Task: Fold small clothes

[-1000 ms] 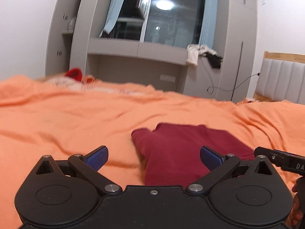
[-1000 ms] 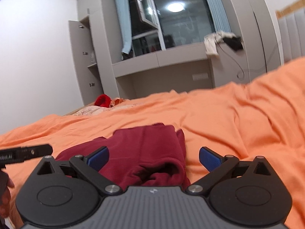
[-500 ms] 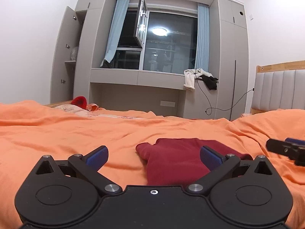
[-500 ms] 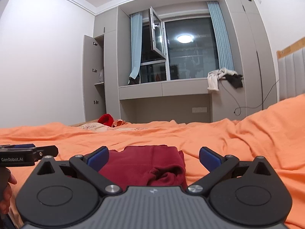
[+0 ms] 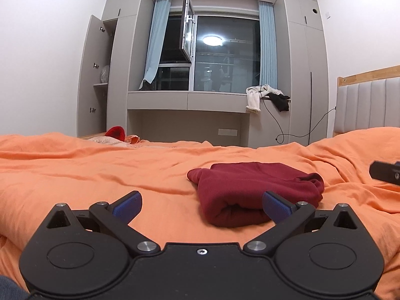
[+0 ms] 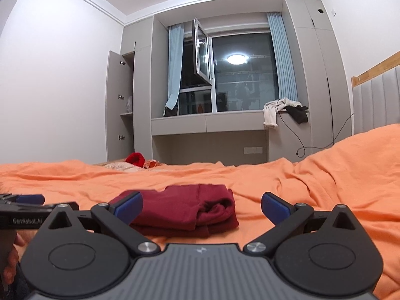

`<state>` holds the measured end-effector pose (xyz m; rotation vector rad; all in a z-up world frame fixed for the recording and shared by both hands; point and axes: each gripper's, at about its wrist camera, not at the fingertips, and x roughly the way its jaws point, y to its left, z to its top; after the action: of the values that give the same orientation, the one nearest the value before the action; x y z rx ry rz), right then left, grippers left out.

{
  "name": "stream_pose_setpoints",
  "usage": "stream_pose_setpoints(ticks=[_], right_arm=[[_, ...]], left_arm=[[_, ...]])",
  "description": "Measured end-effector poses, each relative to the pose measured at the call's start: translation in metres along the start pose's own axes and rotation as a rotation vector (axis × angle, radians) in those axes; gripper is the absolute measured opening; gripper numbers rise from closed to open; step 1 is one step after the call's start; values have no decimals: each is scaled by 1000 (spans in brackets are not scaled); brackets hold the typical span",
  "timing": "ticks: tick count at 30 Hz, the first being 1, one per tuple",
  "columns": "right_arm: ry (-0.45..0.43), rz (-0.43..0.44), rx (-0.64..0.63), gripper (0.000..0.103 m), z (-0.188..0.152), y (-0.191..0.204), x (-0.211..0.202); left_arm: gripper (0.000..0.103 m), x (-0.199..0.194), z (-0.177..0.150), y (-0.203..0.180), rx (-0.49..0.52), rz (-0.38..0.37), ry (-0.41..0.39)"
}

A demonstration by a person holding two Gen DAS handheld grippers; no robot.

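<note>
Both grippers, left [image 5: 201, 201] and right [image 6: 202, 203], hung spread wide and empty near the folded maroon garment [image 5: 252, 192] on the orange bedsheet [image 5: 87, 170]; folding seemed finished, so another garment likely came next

- Even, soft indoor light — a ceiling lamp's reflection [image 5: 212, 40] glares in the dark window [image 6: 243, 82].
- Sharp frames; fisheye bends the edges, corners blackened.
</note>
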<state>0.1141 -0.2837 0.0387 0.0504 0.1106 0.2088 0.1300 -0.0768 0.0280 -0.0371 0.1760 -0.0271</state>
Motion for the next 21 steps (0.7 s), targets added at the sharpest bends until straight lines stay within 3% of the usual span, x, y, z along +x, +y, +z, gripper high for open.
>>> stream_pose_setpoints(ticks=[8, 21], right_arm=[[16, -25, -31, 103, -11, 9, -19], [101, -77, -58, 103, -22, 11, -11]], left_arm=[[102, -17, -8, 4, -29, -8, 12], [102, -21, -19, 3, -11, -5, 46]])
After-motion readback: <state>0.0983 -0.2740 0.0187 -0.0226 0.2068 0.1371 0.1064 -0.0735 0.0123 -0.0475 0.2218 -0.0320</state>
